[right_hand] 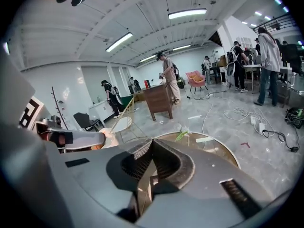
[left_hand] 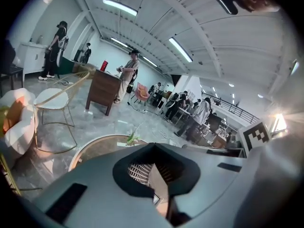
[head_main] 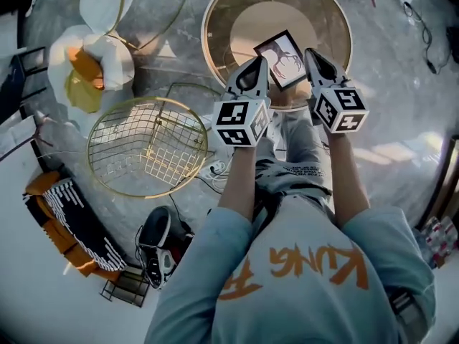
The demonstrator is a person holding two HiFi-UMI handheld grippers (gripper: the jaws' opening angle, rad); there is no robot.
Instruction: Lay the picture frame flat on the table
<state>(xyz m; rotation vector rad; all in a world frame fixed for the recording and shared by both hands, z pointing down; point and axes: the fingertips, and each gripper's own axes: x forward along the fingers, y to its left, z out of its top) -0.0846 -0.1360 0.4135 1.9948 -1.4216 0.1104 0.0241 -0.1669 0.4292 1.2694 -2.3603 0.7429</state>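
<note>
Head view, picture frame (head_main: 283, 57): black-edged, with a dark branching figure on a white ground. It is held between the two grippers above the round surface (head_main: 331, 21), tilted with one corner toward the person. Whether it touches the surface cannot be told.
Head view, left hand-held gripper (head_main: 257, 66): at the frame's left edge, with its marker cube toward the person.
Head view, right hand-held gripper (head_main: 313, 56): at the frame's right edge, level with the left one.
Left gripper view, jaws: nearly closed, gripping a thin pale panel, the frame (left_hand: 160, 188), seen edge-on between the ribbed pads (left_hand: 139, 172).
Right gripper view, jaws: drawn in close and clamped on the frame (right_hand: 141, 194), a thin brownish edge between the ribbed pads (right_hand: 135, 161).
Surface: round, gold-rimmed and see-through, with a tan disc showing below the frame.
Gold wire basket (head_main: 166, 158): on the floor just left of the person's legs, beside the surface.
White chair (head_main: 116, 57): holds orange and yellow cushions, and stands left of the surface, beyond the basket.
Background, both gripper views: people standing at desks in a large hall.
</note>
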